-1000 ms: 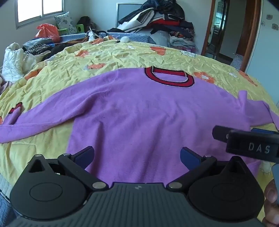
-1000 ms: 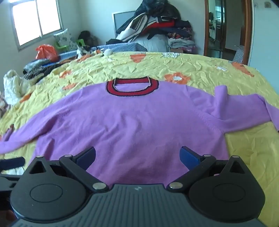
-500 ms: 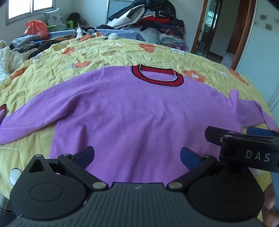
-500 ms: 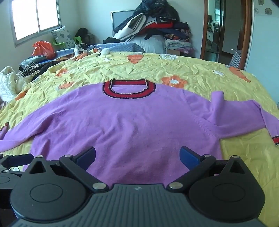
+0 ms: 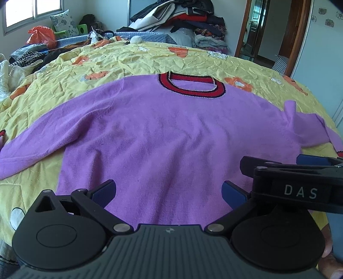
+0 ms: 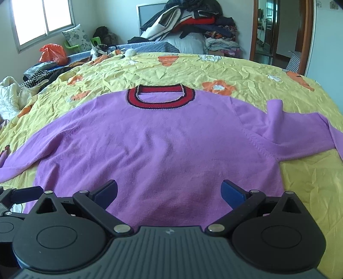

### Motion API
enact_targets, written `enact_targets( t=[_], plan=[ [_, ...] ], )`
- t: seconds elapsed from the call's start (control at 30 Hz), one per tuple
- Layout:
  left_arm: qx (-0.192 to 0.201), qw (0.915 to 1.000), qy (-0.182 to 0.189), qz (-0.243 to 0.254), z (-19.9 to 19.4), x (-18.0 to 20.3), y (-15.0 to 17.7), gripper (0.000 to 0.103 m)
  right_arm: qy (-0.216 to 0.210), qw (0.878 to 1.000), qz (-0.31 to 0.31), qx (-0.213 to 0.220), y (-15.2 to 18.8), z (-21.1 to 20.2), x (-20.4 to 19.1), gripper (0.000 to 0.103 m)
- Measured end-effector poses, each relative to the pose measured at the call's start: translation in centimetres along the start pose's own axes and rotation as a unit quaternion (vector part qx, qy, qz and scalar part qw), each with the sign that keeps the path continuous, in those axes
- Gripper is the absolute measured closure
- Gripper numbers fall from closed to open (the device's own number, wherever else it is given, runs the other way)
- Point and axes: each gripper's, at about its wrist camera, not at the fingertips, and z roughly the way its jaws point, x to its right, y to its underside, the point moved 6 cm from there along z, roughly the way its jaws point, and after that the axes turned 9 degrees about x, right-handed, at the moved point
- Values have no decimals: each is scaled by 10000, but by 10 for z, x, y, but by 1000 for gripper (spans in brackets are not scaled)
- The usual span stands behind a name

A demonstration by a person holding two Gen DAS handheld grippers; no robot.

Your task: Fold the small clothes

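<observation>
Over the near hem of the purple sweater, the left gripper hangs with jaws spread wide, holding nothing. The right gripper is just as wide, empty too. The sweater lies flat on the yellow bedspread, red collar pointing far, sleeves stretched left to right. Only the left view catches the right gripper's side, lettered DAS; only the right view shows the window.

Sweater flat on bedspread; clothes pile behind; bag far left.
</observation>
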Motion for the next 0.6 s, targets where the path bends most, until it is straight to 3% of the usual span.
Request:
enact_targets(
  t=[0.6],
  plan=[
    [-23, 9999, -117, 61, 1, 0, -2, 0, -100, 9999, 36, 49, -2, 2, 0, 0]
  ],
)
